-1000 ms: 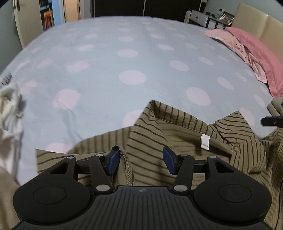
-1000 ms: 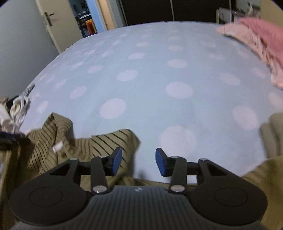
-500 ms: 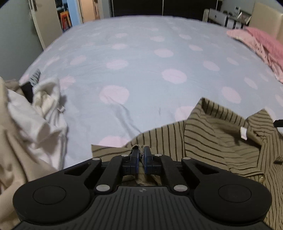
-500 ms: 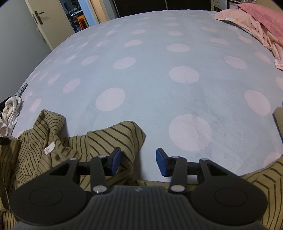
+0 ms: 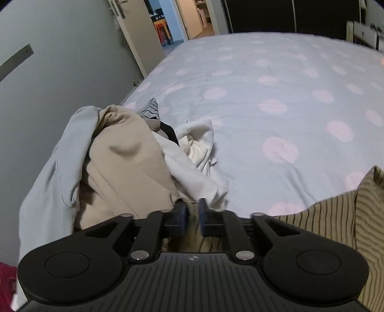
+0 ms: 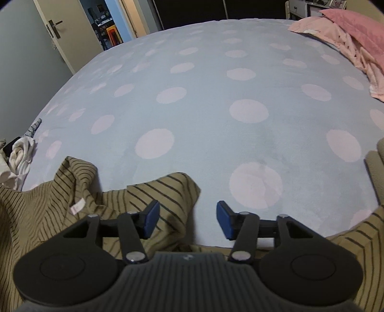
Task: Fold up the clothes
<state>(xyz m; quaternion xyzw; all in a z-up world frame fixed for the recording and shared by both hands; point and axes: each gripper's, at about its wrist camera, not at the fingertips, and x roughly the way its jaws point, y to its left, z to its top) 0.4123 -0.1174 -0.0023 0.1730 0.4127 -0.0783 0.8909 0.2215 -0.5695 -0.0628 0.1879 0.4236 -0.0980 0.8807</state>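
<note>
— What carries it all?
— A bed [image 6: 216, 96] under a pale blue cover with pink dots.
— And on it?
— A striped olive shirt [image 6: 60, 204] at the near edge, a heap of beige and white clothes [image 5: 134, 163] at the near left corner, pink bedding [image 6: 348, 36] along the far right edge.

Dim bedroom: grey wall [image 5: 60, 79], open beige door [image 6: 69, 36], dark wardrobe [image 5: 276, 14], polka-dot bed [image 6: 216, 134].
</note>
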